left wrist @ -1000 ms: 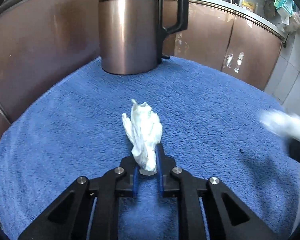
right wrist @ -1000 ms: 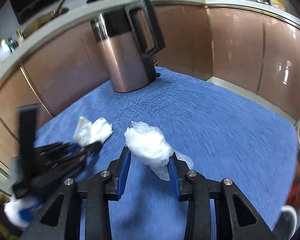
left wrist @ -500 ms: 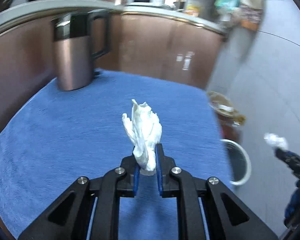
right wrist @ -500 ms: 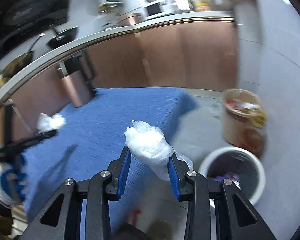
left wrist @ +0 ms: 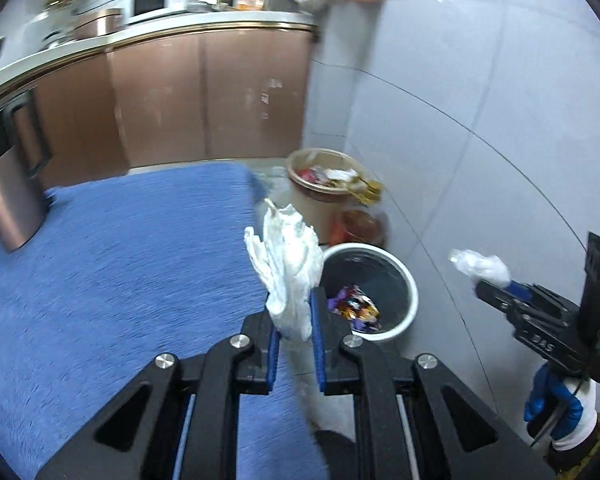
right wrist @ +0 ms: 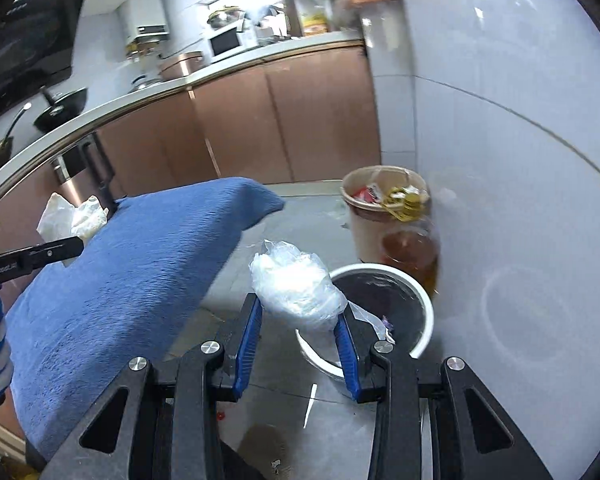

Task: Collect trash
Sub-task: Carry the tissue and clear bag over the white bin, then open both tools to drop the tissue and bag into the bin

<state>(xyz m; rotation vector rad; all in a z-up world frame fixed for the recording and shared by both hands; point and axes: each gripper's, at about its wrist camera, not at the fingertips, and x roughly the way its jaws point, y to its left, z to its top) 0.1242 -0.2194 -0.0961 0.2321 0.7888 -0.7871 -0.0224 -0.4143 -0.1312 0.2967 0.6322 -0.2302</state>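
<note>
White bin (left wrist: 408, 292) now below tongs (left wrist: 294, 322)

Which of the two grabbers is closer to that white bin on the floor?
Hard to say. The left gripper with its tissue and the right gripper with its plastic wad both hang beside the white bin's rim.

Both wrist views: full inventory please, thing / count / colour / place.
tissue wad: 1, white, in left tool
plastic wad: 1, clear-white, in right tool
bin: 1, white rim, dark inside, floor, wrappers inside
tan bin: 1, full, floor behind the bin
jar: 1, amber, beside tan bin
blue cloth: 1, covers table
kettle: 1, copper and black, on cloth
cabinets: copper-brown, back wall
microwave: 1, white, counter
left tool: 1, black, blue pads
right tool: 1, same
</note>
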